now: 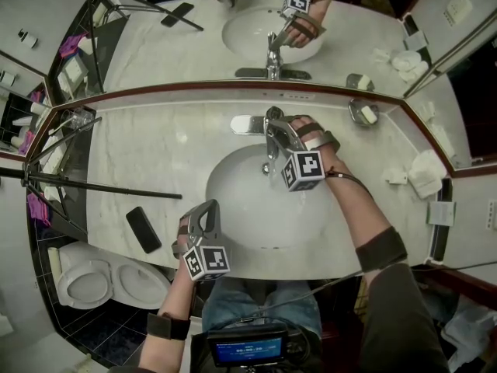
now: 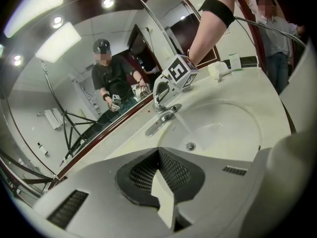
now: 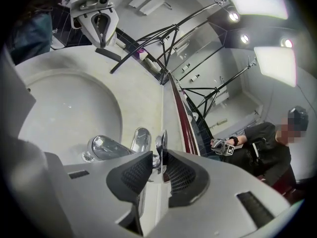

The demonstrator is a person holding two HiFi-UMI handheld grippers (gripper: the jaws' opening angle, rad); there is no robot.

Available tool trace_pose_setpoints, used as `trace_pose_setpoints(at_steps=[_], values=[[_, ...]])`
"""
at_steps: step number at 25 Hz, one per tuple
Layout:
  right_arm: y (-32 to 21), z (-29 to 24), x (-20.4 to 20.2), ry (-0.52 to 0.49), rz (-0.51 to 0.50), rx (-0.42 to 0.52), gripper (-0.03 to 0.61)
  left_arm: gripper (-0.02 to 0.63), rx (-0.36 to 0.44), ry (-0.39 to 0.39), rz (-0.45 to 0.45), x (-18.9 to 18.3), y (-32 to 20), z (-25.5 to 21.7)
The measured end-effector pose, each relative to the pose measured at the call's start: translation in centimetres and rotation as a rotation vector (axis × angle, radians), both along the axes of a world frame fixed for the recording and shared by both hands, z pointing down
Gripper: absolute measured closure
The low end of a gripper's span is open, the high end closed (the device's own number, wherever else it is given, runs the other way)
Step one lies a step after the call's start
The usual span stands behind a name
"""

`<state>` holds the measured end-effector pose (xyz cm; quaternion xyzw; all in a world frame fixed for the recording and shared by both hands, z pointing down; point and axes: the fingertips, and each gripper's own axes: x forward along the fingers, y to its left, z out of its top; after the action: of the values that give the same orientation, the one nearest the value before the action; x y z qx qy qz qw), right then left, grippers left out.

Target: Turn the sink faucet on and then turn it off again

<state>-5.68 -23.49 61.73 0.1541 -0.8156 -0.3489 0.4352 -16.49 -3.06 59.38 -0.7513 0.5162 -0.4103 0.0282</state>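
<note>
Water [image 2: 184,125] runs from the faucet [image 1: 271,142] at the sink's [image 1: 241,208] back rim. Our right gripper [image 3: 157,165] is clamped on its handle [image 3: 161,145]. Our left gripper [image 2: 161,170] hangs closed and empty over the counter's [image 1: 140,146] front edge.

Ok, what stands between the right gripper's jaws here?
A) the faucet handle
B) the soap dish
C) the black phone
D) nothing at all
A: in the right gripper view the chrome faucet handle stands between the jaws of the right gripper, with a pad close on either side of it.
</note>
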Motion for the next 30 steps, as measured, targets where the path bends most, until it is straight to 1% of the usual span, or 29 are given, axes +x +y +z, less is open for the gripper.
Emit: trace_pose_setpoints(at_steps=[9, 18, 21, 24, 30], values=[[2.0, 1.1, -0.2, 0.055, -0.056, 0.038, 0.486, 0.614, 0.006, 0.008, -0.01, -0.1, -0.3, -0.1], [2.2, 1.2, -0.2, 0.09, -0.048, 0.054, 0.485, 0.614, 0.004, 0.013, -0.014, 0.2, 0.2, -0.2], [2.4, 1.2, -0.2, 0.1, -0.03, 0.055, 0.483, 0.614, 0.005, 0.017, -0.023, 0.1, 0.3, -0.4], [3.2, 0.9, 0.2, 0.08, 0.016, 0.045, 0.483, 0.614, 0.008, 0.02, -0.03, -0.1, 0.5, -0.8], [7.5, -0.3, 0.9, 0.019, 0.071, -0.019, 0.482, 0.614, 0.028, 0.033, -0.054, -0.7, 0.7, -2.3]])
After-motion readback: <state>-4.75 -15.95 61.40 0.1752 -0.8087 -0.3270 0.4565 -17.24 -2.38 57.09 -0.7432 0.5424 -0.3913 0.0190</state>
